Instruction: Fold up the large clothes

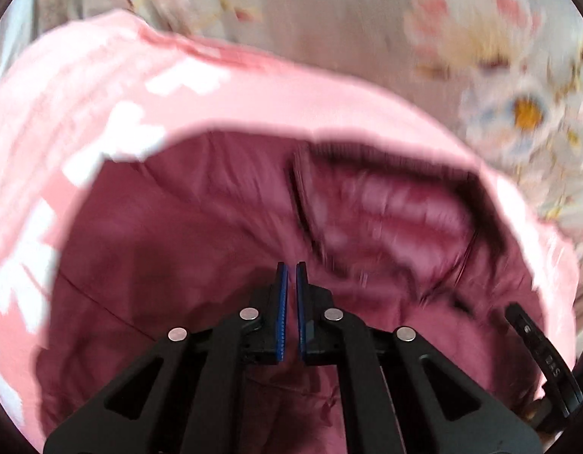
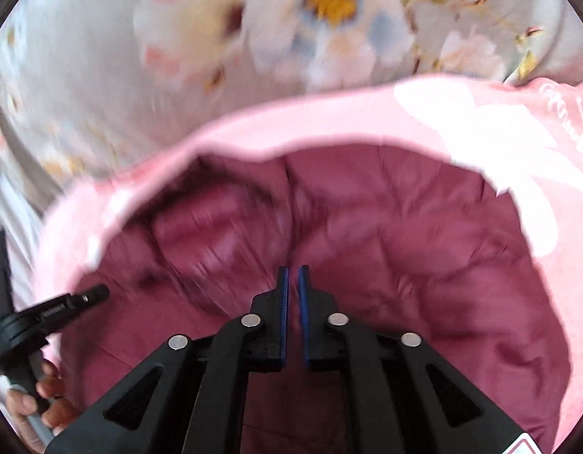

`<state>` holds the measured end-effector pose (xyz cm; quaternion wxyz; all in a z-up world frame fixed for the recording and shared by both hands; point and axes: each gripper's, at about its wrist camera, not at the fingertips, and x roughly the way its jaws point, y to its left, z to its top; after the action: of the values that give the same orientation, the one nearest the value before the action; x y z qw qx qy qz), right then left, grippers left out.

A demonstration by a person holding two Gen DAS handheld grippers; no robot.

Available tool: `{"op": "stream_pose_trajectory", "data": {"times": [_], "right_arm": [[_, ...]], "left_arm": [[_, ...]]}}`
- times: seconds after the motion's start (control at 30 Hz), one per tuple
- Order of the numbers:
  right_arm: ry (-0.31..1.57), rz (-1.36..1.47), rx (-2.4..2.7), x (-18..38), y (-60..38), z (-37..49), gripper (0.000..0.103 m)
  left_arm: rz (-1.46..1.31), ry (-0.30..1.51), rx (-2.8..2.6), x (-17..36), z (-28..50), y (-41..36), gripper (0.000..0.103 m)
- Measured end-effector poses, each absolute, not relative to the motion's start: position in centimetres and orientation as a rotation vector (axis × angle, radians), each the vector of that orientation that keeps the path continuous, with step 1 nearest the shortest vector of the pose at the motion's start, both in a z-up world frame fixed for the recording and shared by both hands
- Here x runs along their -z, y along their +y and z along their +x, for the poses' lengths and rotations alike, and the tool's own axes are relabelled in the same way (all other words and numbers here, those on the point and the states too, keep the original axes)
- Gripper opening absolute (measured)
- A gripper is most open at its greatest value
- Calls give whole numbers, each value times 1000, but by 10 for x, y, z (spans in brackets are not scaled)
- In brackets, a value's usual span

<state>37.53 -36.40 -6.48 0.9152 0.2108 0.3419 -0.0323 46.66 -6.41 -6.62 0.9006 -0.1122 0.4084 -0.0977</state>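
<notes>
A pink garment with white print [image 1: 253, 90] lies on a floral sheet; its darker inner side [image 1: 178, 234] hangs close in front of both cameras. It also shows in the right wrist view [image 2: 423, 227]. My left gripper [image 1: 291, 268] has its blue pads nearly together, with the cloth draped just under and around them. My right gripper [image 2: 293, 272] looks the same, pads nearly closed over the cloth. Whether either one pinches fabric between the pads is hidden. The right gripper's body shows at the left view's right edge [image 1: 544, 355]; the left gripper's body shows at the right view's left edge [image 2: 53, 312].
The floral bedsheet [image 2: 291, 26] spreads beyond the garment in both views [image 1: 518, 94]. The person's hand [image 2: 45, 397] grips the left handle at the lower left of the right wrist view. Both views are motion-blurred.
</notes>
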Motion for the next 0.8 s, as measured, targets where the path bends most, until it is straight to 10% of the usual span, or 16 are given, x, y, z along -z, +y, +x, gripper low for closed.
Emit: {"op": "stream_pose_trajectory", "data": {"times": [0.17,0.8], "right_arm": [[608,672,13,43,-383,407,11],[853,353,121,91,-362,462,0]], "left_arm": [[-388,827,176,34,507,-54,26],[-172,974,135,100,545,-95,27]]}}
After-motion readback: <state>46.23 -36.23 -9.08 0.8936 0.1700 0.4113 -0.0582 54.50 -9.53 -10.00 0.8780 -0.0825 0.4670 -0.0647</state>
